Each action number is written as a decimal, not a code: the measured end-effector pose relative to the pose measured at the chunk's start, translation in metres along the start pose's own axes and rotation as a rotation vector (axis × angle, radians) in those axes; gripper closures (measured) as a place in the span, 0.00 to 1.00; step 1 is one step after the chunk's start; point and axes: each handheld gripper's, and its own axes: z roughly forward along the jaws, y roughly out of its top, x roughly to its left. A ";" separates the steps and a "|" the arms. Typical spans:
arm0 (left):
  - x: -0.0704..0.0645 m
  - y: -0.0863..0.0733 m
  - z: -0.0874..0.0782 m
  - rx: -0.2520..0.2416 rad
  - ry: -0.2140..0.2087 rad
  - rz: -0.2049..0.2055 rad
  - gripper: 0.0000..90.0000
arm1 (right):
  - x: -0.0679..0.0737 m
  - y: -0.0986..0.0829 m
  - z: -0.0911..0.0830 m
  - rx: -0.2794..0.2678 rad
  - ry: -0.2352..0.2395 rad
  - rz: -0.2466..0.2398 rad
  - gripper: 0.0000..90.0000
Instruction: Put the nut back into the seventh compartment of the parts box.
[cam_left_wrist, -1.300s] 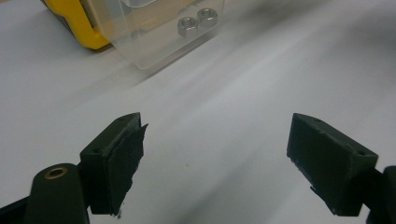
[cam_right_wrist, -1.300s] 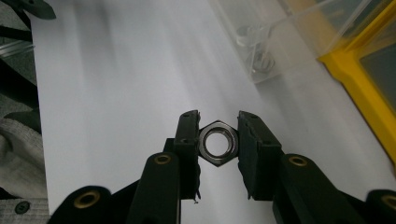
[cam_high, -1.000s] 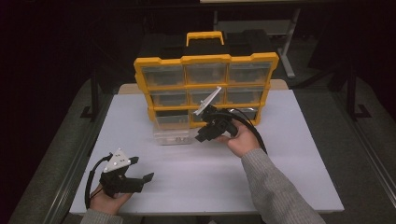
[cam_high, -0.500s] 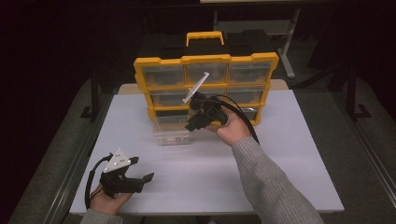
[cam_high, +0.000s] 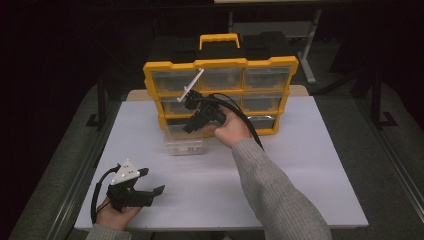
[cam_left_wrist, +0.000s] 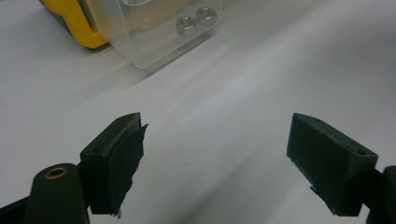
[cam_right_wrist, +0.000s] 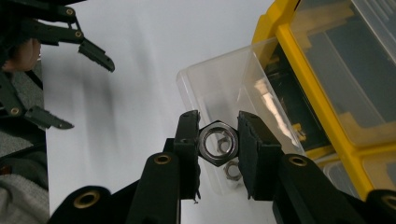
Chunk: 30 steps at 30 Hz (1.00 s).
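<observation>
A steel hex nut is pinched between the jaws of my right gripper. That right gripper hangs over a clear plastic drawer pulled out onto the table in front of the yellow organiser cabinet. The drawer lies right below the held nut, and more nuts rest on its bottom. My left gripper sits near the table's front left, open and empty. In its own view the left gripper faces the drawer and two nuts inside.
The white table has bare surface to the right and in front of the cabinet. The cabinet's other clear drawers are pushed in. The left gripper also appears far off in the right gripper view.
My right gripper has swung left and up across the cabinet's front to above the pulled-out drawer. The left gripper has stayed put.
</observation>
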 end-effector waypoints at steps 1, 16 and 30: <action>0.000 0.000 0.000 0.001 0.000 0.001 0.20 | -0.001 0.001 0.002 -0.003 0.005 0.006 0.77; 0.000 0.000 0.000 0.002 -0.005 -0.001 0.20 | -0.012 -0.003 0.046 0.012 0.016 0.070 0.77; 0.000 0.000 0.000 0.002 -0.010 -0.001 0.21 | -0.021 -0.010 0.076 0.046 0.005 0.112 0.77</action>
